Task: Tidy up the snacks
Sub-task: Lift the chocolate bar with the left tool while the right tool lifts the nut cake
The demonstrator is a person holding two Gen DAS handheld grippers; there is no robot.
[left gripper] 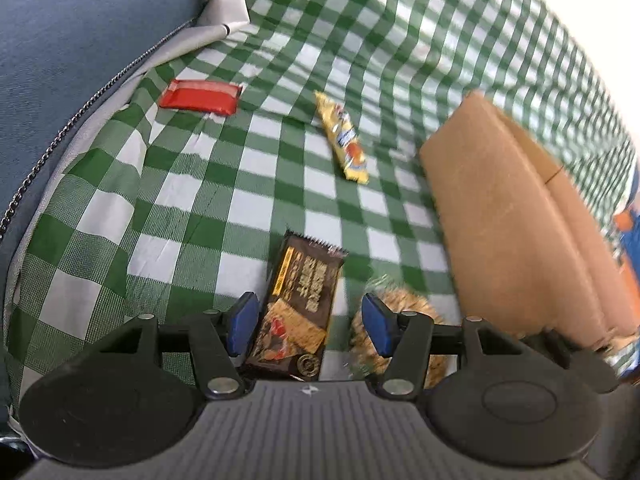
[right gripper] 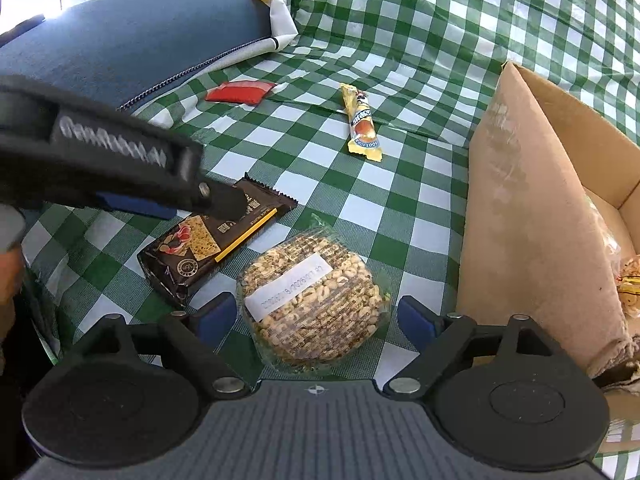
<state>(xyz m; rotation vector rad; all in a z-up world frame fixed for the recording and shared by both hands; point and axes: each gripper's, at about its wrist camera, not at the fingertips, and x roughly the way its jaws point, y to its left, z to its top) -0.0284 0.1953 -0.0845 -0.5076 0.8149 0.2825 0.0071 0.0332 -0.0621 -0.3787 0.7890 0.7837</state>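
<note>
My left gripper (left gripper: 310, 322) is open, its blue pads on either side of a dark brown cracker pack (left gripper: 300, 308) lying on the green checked cloth; the pack also shows in the right wrist view (right gripper: 212, 240) under the left gripper (right gripper: 168, 196). My right gripper (right gripper: 316, 320) is open around a round puffed-grain cake in clear wrap (right gripper: 314, 300), also seen blurred in the left wrist view (left gripper: 404, 320). A yellow snack bar (left gripper: 344, 140) (right gripper: 362, 122) and a red packet (left gripper: 200, 96) (right gripper: 240, 92) lie farther away.
An open cardboard box (right gripper: 532, 216) (left gripper: 516, 220) stands at the right with some snacks inside (right gripper: 628, 284). A blue cushion with a zipper (left gripper: 80, 40) (right gripper: 132, 36) borders the cloth on the left.
</note>
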